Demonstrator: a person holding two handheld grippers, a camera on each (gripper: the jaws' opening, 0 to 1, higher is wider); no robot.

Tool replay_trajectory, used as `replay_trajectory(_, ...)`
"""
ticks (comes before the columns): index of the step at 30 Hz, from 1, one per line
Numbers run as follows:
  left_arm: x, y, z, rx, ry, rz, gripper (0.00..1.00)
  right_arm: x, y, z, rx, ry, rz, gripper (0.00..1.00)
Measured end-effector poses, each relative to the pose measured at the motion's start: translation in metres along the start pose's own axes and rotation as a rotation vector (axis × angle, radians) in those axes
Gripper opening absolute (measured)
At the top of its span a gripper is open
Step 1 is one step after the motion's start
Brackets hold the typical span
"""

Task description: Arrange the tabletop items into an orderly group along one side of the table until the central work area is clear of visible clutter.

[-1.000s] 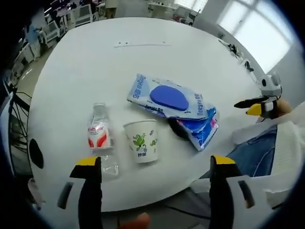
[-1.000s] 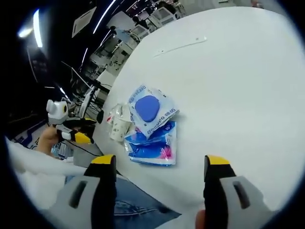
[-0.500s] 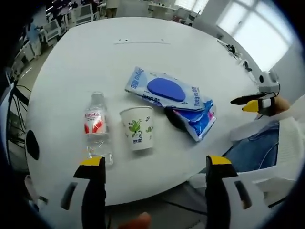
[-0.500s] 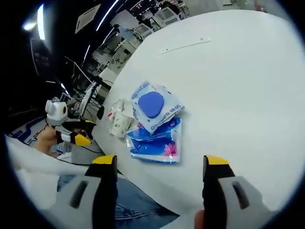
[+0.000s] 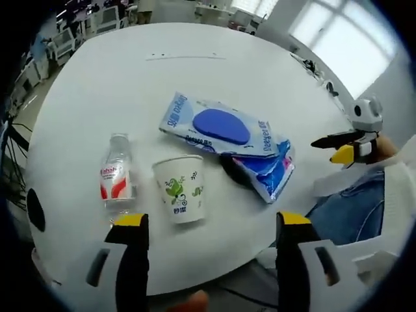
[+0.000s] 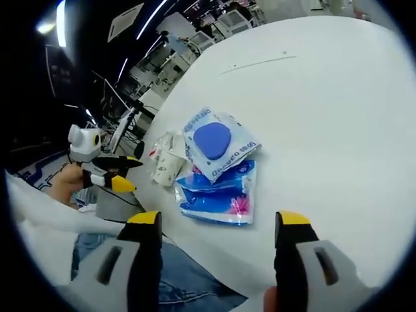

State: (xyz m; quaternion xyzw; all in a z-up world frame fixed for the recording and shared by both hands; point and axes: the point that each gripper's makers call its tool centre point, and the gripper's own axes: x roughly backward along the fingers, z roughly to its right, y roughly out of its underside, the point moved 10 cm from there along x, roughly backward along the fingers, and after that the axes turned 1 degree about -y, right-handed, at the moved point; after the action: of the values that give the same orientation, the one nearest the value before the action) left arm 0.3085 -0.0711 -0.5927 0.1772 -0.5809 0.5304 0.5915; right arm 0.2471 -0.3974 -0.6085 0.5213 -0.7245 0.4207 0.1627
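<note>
On the white round table [image 5: 195, 84] lie a small water bottle [image 5: 114, 175] with a red label, a paper cup [image 5: 180, 189] with green print on its side, a wet-wipe pack [image 5: 218, 127] with a blue oval lid, and a blue and pink packet [image 5: 268, 170] partly under it. My left gripper [image 5: 206, 224] hangs open above the near table edge, short of the cup. From the other side I see the same wipe pack [image 6: 215, 142], packet [image 6: 218, 195], cup [image 6: 169, 166] and bottle [image 6: 158, 151], with my right gripper [image 6: 220, 224] open just short of the packet.
The right gripper [image 5: 348, 144] held in a hand shows at the right of the left gripper view, and the left gripper [image 6: 104, 172] at the left of the right gripper view. A person's jeans [image 6: 149, 266] and white sleeve [image 5: 396, 195] border the table edge. Desks and chairs [image 5: 84, 19] stand beyond the table.
Both views have shifted slightly with the hands; in the left gripper view the items slid left. The bottle, cup and packs lie as before, and both grippers stay open.
</note>
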Motion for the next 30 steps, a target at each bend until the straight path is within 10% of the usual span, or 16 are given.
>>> replay_trajectory(17, -0.017, -0.010, -0.012, 0.045, 0.004, 0.049, 0.77, -0.012, -0.012, 0.012, -0.018, -0.002, -0.028, 0.66)
replay_trajectory(30, -0.043, -0.061, -0.026, 0.022, 0.036, 0.095, 0.74, -0.035, -0.037, 0.024, -0.097, -0.042, 0.010, 0.60)
